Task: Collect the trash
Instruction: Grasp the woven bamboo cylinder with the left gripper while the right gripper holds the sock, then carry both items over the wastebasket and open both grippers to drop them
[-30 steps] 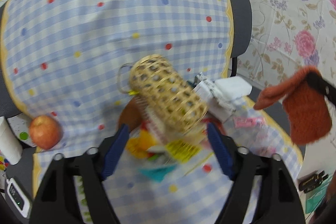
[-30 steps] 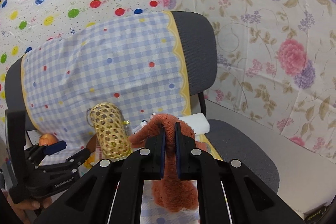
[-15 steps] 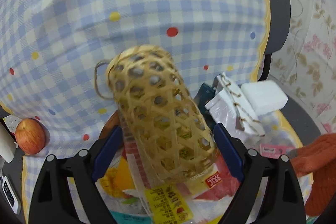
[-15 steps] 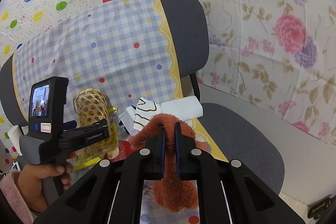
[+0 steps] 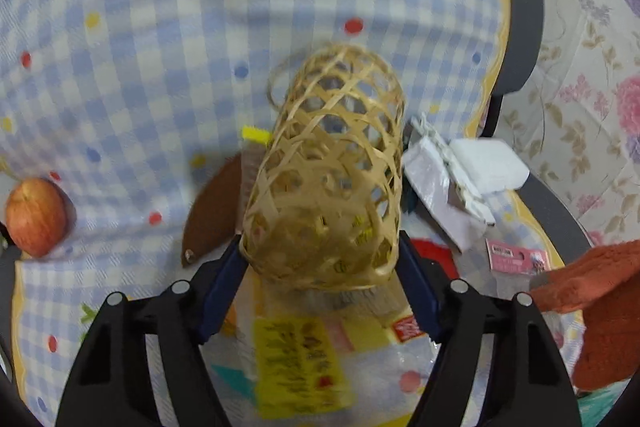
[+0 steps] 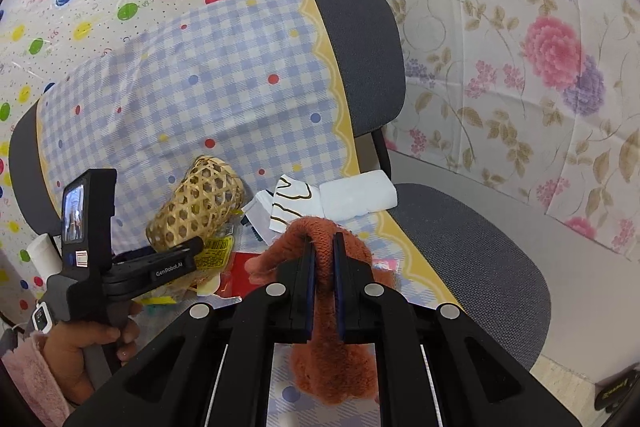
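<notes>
Your left gripper (image 5: 320,259) is closing w/ the woven basket (image 5: 328,171), lying atop wrappers on the chair, btwn its jaws, presumably as trash bin, while your right gripper (image 6: 322,259) pinches the orange knit cloth (image 6: 332,367) clear.

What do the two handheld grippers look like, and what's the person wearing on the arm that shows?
Both are black plastic with blue finger pads and round silver screws. The left gripper carries white "GenRobot.AI" lettering on one finger and a boxy black camera unit with a small lit screen and a white label. The right gripper looks the same up close. The hand shows a fuzzy pink sleeve.
</notes>
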`<state>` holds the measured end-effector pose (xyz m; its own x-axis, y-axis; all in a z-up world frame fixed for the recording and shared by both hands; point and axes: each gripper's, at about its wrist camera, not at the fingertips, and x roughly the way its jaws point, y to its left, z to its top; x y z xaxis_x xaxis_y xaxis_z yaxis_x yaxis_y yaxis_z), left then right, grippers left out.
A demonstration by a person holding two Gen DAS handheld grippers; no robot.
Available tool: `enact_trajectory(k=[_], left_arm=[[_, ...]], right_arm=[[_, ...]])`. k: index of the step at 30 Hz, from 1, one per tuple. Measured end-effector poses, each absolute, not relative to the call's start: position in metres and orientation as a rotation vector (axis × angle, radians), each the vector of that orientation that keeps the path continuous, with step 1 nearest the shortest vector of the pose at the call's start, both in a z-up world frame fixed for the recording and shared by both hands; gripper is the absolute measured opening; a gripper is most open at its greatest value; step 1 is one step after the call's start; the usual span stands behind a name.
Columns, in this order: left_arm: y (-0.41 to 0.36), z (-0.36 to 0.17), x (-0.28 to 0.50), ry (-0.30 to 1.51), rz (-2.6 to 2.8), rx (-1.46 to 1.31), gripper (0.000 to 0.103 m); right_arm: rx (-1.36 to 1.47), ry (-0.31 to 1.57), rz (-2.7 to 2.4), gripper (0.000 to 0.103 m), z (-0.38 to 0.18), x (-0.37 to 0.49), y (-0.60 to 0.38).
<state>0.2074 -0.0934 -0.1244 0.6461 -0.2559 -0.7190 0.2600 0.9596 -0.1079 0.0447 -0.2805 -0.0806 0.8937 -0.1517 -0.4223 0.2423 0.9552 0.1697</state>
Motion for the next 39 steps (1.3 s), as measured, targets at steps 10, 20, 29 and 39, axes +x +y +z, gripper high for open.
enact_trajectory(k=[10, 20, 29, 39], left_arm=[[-0.078, -0.085, 0.185, 0.657, -0.383, 0.016, 0.068], [-0.077, -0.025, 0.154, 0.550, -0.451, -0.012, 0.068], [-0.099, -0.007, 0.074, 0.514, -0.592, 0.048, 0.068], [-0.132, -0.036, 0.009, 0.561, -0.742, 0.070, 0.068]], right_arm=[[0.226, 0.395, -0.201, 0.009, -0.072, 0.033, -0.280], [0.204, 0.302, -0.242, 0.009, -0.035, -0.003, -0.283], [0.192, 0.307, -0.292, 0.009, -0.037, -0.055, -0.290], [0.211, 0.353, -0.384, 0.009, -0.064, -0.131, -0.299]])
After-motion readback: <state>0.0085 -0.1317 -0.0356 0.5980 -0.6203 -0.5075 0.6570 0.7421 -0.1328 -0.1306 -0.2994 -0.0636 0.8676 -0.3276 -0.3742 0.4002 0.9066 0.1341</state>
